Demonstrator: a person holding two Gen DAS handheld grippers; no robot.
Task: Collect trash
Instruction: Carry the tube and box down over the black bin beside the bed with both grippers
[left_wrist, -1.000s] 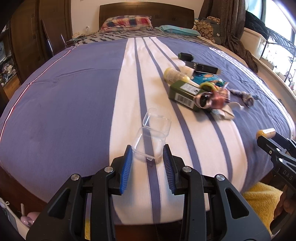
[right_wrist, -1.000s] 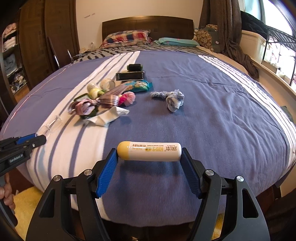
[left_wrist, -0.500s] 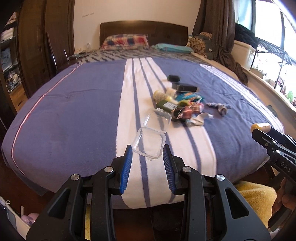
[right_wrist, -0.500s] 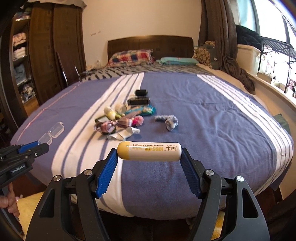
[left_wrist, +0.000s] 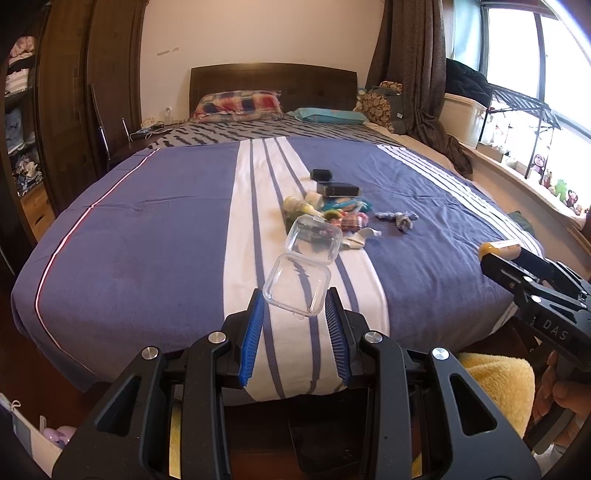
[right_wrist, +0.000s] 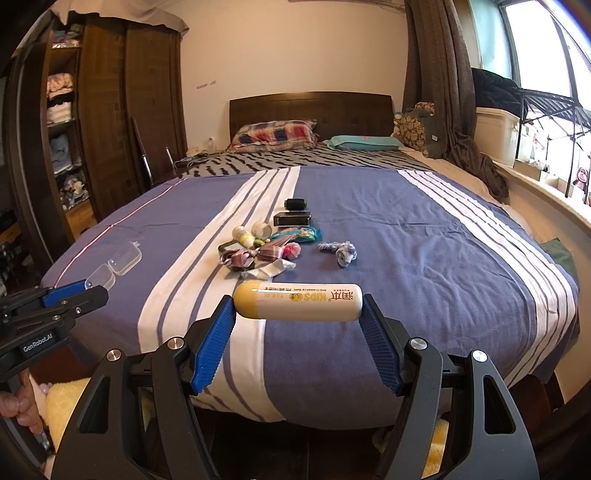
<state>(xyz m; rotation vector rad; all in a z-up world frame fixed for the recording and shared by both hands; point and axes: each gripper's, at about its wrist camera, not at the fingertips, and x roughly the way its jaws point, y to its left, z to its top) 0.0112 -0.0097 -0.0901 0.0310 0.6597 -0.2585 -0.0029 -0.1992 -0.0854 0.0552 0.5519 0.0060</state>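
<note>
Over the bed (left_wrist: 147, 229), left tongs (left_wrist: 295, 314) clamp clear box (left_wrist: 303, 273) — right tongs (right_wrist: 298, 321) clamp tube (right_wrist: 298, 301), label seen only rt view.

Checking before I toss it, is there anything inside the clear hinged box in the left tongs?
Nothing shows inside the clear hinged box; the bedspread shows through both halves.

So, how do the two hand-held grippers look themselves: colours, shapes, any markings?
Both are alike. The left hand-held gripper and the right hand-held gripper have black plastic frames with cut-out openings and round silver bolts. Their fingers carry blue ribbed pads. Seen from the side, the left one bears white lettering "GenRobot.AI", the right one "DAS". A bare hand grips the left handle; no cables or sleeves show.
</note>
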